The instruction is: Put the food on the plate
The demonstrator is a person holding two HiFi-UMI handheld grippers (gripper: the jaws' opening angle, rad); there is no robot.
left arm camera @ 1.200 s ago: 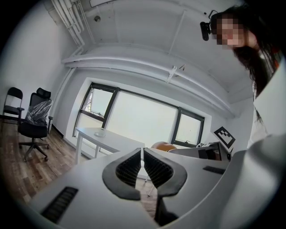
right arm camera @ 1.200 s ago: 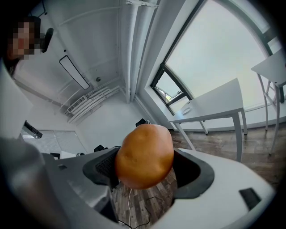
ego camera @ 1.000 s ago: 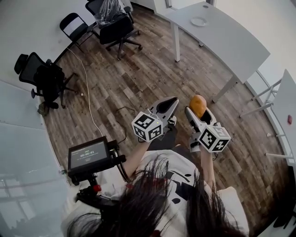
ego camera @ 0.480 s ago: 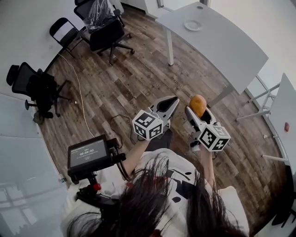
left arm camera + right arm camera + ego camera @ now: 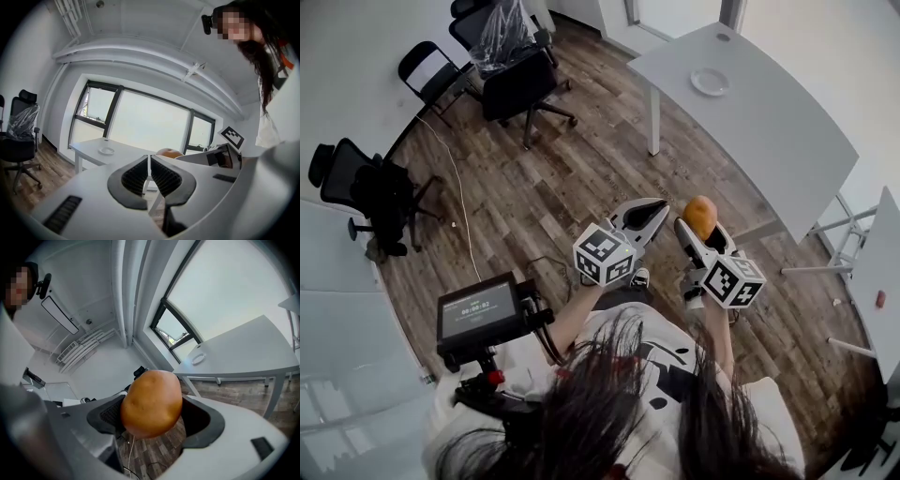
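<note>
right gripper (image 5: pixel 703 232) — held out in front of the body, jaws pointing toward 12 o'clock, partly spread and pinching the food (image 5: pixel 701 215) across its middle. food: round, orange-brown, smooth skin — judged light and firm, a little slippery, apt to roll once set down. the side grip at the widest part looks sound; no harder squeeze needed. left gripper (image 5: pixel 645 210) at 9 o'clock of it, just beside, jaws pressed together with nothing in them. both forearms bent, raised over the wood floor (image 5: pixel 562 178). table (image 5: pixel 787 141) farther out; plate (image 5: pixel 710 82) on it at 12 o'clock, well apart from the food.
</note>
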